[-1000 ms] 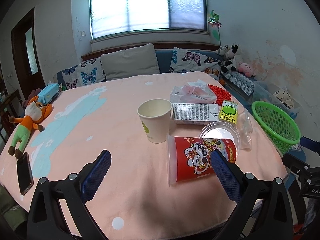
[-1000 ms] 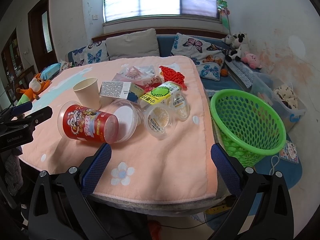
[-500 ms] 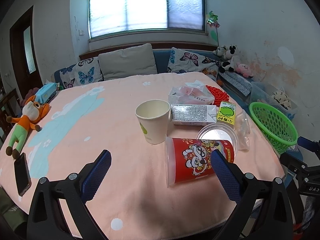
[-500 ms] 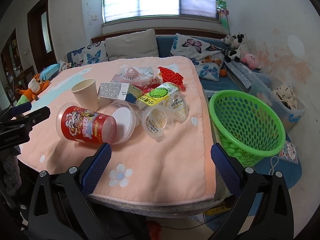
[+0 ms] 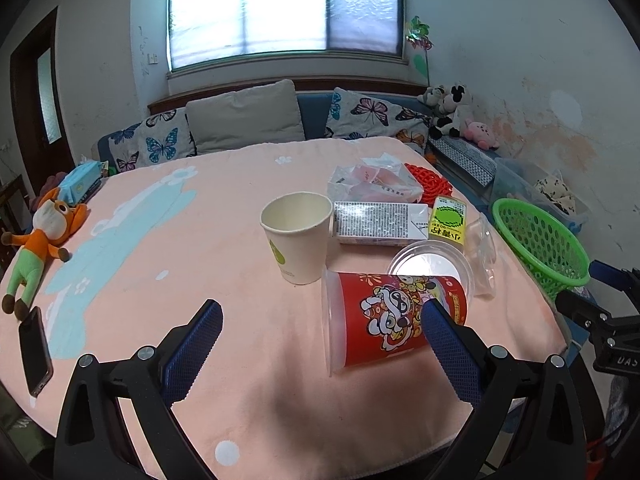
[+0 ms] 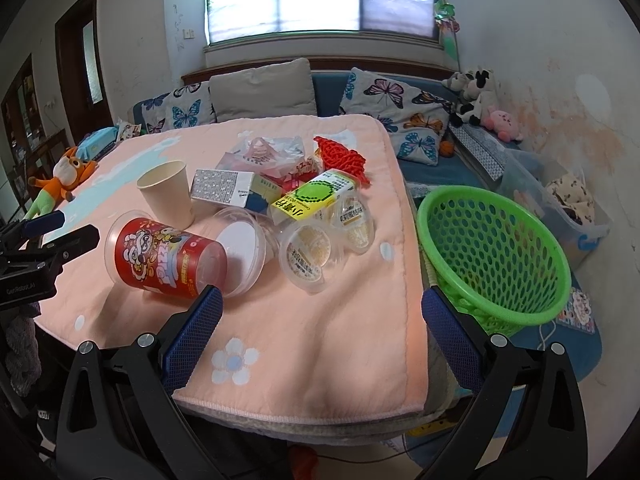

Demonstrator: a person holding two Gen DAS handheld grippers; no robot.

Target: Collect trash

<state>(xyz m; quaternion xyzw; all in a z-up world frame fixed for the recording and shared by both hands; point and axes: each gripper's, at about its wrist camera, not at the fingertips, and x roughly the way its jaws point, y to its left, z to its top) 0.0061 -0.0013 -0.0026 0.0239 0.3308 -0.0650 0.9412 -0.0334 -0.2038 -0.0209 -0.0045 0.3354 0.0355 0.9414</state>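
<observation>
Both grippers, left gripper [image 5: 320,344] and right gripper [image 6: 322,328], have fingers spread wide, holding nothing. Cylindrical red printed cup [image 5: 396,324] lies sideways on the pink-clothed counter [image 5: 200,240]; perforated green plastic basket [image 6: 492,252] stands beside it.

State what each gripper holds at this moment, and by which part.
Nothing is held. The left gripper and the right gripper are both open, short of the red cup.
</observation>
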